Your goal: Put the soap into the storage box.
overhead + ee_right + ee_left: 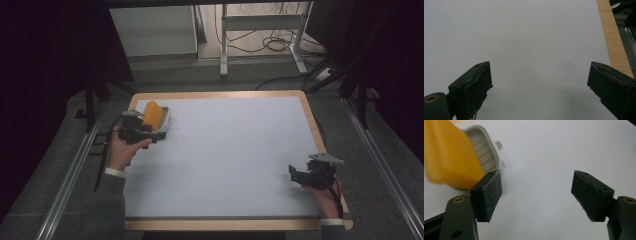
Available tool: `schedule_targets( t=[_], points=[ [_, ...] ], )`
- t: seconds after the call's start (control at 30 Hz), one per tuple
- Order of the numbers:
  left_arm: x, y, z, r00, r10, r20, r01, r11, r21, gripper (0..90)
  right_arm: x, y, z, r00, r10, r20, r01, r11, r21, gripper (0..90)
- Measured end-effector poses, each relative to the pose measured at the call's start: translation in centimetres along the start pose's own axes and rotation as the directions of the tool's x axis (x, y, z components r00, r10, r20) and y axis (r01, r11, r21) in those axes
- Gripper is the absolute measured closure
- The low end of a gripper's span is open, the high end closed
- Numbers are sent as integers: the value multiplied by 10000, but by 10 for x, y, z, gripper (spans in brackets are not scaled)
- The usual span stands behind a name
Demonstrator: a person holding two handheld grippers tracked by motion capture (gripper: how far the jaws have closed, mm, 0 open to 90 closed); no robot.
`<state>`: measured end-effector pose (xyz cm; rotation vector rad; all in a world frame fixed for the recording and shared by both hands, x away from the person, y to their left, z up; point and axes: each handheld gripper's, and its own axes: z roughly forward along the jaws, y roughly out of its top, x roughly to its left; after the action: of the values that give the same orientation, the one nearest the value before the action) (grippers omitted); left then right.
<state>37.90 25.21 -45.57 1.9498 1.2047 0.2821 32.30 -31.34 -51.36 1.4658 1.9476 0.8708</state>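
Your left hand-held gripper (536,195) gapes wide, empty, beside the yellow sponge (153,114) in its white holder (164,125); grasp pending. Right hand-held gripper (539,87) wide, idle.

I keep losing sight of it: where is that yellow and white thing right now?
In the high view it sits at the table's far left corner, just beyond the left gripper, whose open jaws are empty.

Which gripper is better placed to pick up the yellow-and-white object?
Left. The left gripper is open right beside the yellow-and-white object; the right gripper sits open across the table.
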Motion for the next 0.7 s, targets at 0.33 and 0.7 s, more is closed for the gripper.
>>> schedule_targets(
  t=[0.33,0.7],
  points=[
    [-17,-50,12,9995,-147,271,140,9995,272,243,0,0,0,10000,-78,-2,78,10000,-42,55],
    [-18,-74,20,9995,-316,98,311,9982,505,239,1,0,0,10000,-95,3,95,9999,-51,55]
  ],
)
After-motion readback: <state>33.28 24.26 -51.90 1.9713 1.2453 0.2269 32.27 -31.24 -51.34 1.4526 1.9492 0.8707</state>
